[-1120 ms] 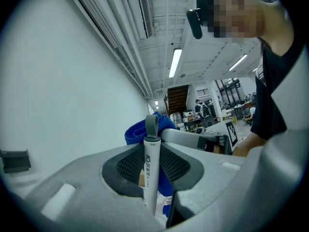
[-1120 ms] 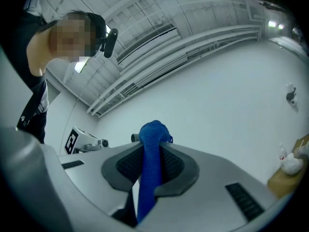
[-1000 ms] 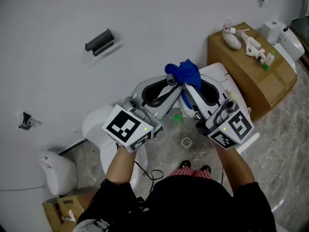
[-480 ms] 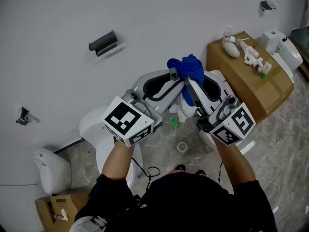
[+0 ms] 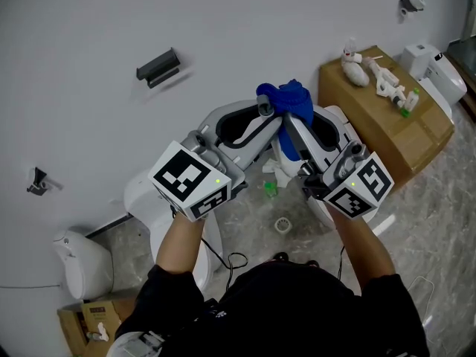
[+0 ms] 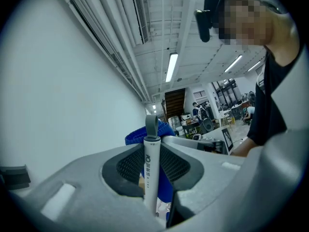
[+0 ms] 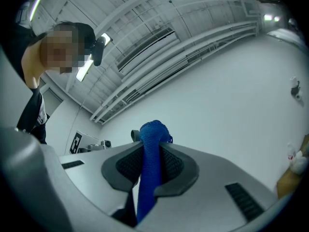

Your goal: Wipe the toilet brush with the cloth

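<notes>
The toilet brush is a white handle (image 6: pixel 150 175) with a grey loop (image 6: pixel 151 123) at its tip. My left gripper (image 6: pixel 152 153) is shut on the handle, which runs upright between the pads. In the head view the left gripper (image 5: pixel 256 125) meets the right gripper (image 5: pixel 297 125) at chest height, and the white brush head (image 5: pixel 280 171) hangs below them. The blue cloth (image 7: pixel 149 173) is pinched in the right gripper (image 7: pixel 149 153). It bunches over the handle's loop end (image 5: pixel 286 101). The grey loop (image 7: pixel 135 135) peeks out behind the cloth.
A white toilet (image 5: pixel 149 195) stands below the left gripper and another (image 5: pixel 338 121) behind the right one. A cardboard box (image 5: pixel 390 117) with small items is at the right, a third toilet (image 5: pixel 439 65) beyond it. On the floor are a drain (image 5: pixel 283 224) and a green item (image 5: pixel 269 190).
Both grippers, with brush and cloth, sit a little higher in the head view than a second ago. Both grips are unchanged.
</notes>
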Action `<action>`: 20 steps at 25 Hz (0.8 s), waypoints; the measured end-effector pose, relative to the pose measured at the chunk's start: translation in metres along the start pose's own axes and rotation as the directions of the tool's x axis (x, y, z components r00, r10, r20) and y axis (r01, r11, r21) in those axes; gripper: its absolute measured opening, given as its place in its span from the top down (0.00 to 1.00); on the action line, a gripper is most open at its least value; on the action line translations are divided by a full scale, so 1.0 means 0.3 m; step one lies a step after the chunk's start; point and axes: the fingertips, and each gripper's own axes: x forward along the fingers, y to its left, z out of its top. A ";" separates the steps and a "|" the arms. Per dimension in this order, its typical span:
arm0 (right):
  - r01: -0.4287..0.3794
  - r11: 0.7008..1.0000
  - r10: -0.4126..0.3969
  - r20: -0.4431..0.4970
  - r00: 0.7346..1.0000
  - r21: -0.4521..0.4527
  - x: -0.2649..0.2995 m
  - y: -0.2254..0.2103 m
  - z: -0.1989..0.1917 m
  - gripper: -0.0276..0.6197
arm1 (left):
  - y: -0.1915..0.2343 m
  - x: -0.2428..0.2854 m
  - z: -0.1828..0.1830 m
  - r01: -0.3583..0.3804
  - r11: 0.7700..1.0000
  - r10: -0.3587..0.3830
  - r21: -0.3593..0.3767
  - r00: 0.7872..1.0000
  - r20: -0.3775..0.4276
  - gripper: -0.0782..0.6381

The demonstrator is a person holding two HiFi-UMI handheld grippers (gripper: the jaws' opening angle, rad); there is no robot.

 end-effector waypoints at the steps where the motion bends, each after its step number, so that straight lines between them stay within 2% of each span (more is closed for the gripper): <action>1: 0.001 1.000 -0.001 0.002 1.000 0.004 -0.001 -0.002 -0.001 0.86 | 0.000 0.002 -0.001 0.001 1.000 -0.001 0.000 1.000 -0.001 0.75; 20: 0.017 1.000 -0.017 -0.041 0.999 -0.007 -0.008 -0.039 -0.047 0.86 | 0.003 0.033 0.035 0.020 1.000 -0.020 0.004 1.000 0.005 0.75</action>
